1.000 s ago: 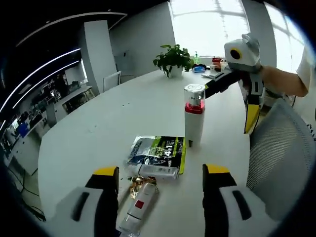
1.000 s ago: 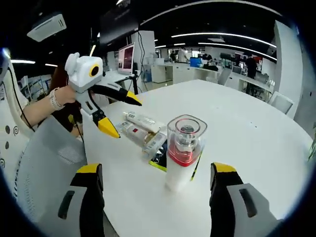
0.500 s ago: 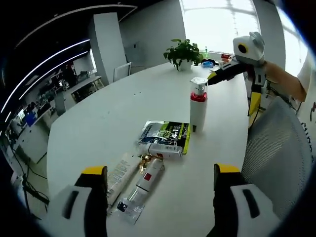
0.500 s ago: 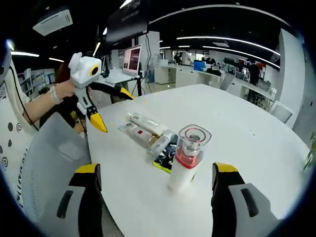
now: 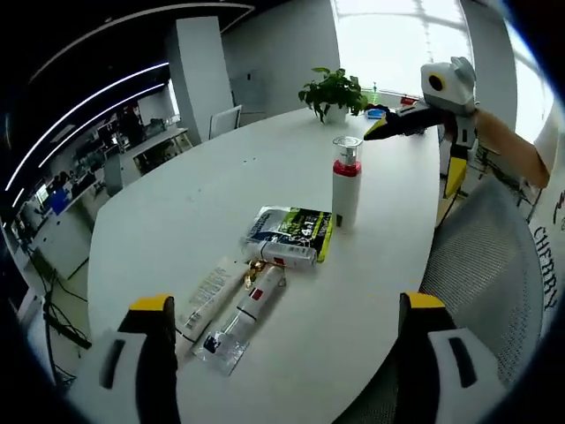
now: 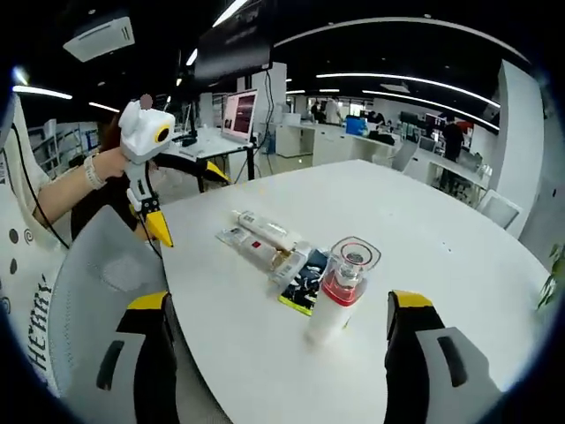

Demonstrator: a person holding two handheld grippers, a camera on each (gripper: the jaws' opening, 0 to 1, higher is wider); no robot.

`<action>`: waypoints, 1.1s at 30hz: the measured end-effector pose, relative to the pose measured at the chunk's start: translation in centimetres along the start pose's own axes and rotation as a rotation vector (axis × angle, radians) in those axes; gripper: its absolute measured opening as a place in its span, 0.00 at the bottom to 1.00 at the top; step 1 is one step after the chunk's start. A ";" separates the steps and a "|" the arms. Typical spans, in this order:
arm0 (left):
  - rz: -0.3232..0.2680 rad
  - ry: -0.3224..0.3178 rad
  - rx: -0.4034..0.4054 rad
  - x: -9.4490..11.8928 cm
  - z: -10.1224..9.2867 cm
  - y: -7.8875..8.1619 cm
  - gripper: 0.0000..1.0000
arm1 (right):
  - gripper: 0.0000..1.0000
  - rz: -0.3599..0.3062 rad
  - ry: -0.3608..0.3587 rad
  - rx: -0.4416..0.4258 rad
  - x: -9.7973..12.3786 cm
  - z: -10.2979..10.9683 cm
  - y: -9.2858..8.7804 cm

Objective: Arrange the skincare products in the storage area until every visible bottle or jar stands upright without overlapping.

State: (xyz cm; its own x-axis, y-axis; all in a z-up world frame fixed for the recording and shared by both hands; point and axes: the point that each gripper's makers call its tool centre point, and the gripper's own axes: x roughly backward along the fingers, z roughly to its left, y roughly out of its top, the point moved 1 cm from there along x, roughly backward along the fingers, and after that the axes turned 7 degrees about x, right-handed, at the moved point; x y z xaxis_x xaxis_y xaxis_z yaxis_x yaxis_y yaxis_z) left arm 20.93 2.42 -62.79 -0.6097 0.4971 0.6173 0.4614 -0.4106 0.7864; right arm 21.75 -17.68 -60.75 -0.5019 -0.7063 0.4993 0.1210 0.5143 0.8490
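While one pump bottle (image 5: 345, 181) stands upright mid-worktop, white body with red collar and clear cap, the rest of the products lie flat. Just beside its base sits a dark and yellow-green sachet (image 5: 291, 230), with a small white tube (image 5: 284, 254) lying across the sachet's near edge. Two longer white tubes (image 5: 231, 316) in clear wrap lie side by side just past that, toward the worktop (image 5: 177, 221) edge. In the right gripper view the same bottle (image 6: 339, 290) is upright, sachet (image 6: 305, 281) touching or nearly touching its base, tubes (image 6: 261, 237) fanned out beyond.

Left gripper (image 5: 287, 353): fingers spread wide, holding nothing, hanging above the worktop edge, well apart from the products. Right gripper (image 6: 284, 344): fingers also wide apart, empty, bottle between them in view but not touched. Each gripper shows in the other's view, held by a hand, off the worktop edge over a grey mesh chair (image 5: 494, 265).

A potted plant (image 5: 334, 91) stands at the far end of the worktop. Open office with desks and monitors behind.
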 end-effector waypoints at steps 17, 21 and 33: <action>0.001 0.017 0.037 0.9 -0.3 -1.0 0.99 | 1.00 0.030 0.016 0.026 0.4 2.0 -0.2; -0.014 0.016 0.032 1.0 -0.8 -0.8 0.99 | 1.00 0.032 -0.010 0.029 0.5 1.8 -0.1; -0.022 0.016 0.028 0.6 1.0 -0.9 0.99 | 0.94 0.022 -0.006 -0.017 0.5 2.5 -0.5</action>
State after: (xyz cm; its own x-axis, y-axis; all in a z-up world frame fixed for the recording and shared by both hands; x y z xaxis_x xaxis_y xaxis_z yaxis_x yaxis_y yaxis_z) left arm 20.81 3.81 -63.08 -0.6303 0.4930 0.5997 0.4654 -0.3783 0.8002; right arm 19.30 -17.08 -61.30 -0.5044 -0.6918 0.5167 0.1467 0.5211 0.8408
